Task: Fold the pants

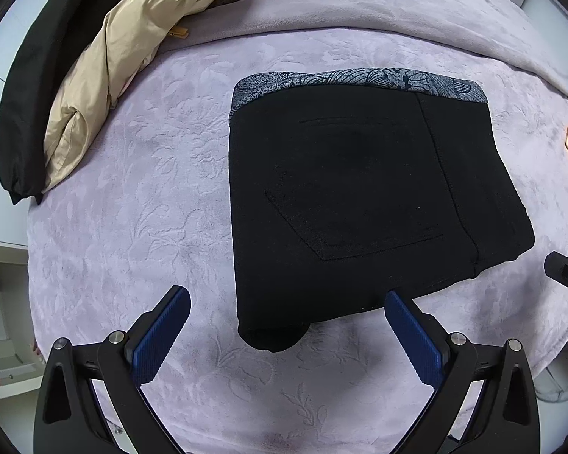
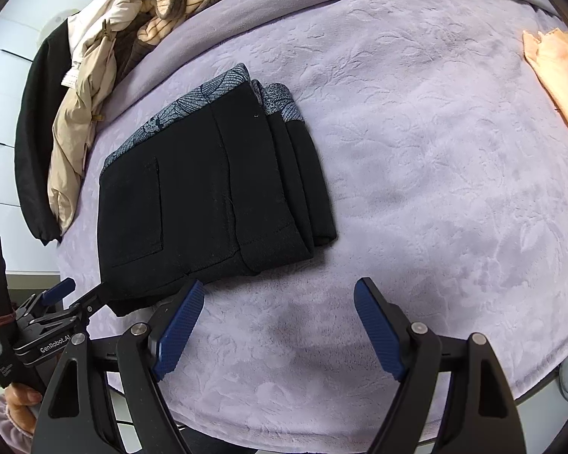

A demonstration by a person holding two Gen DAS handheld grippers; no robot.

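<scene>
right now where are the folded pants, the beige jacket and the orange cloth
folded pants (image 1: 359,189), left wrist view, back pocket panel
beige jacket (image 1: 106,87), left wrist view, sleeve
orange cloth (image 2: 556,72), right wrist view, middle

A lilac embossed blanket (image 2: 416,159) covers the surface (leaf patterned); white cabinets (image 1: 3,295) stand at left.

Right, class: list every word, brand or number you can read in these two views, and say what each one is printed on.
"GenRobot.AI": white print on the black body of the left gripper, seen in the right wrist view.
Small white print on the black handle below it: too small to read.
Black pants and blanket: no text visible.
</scene>
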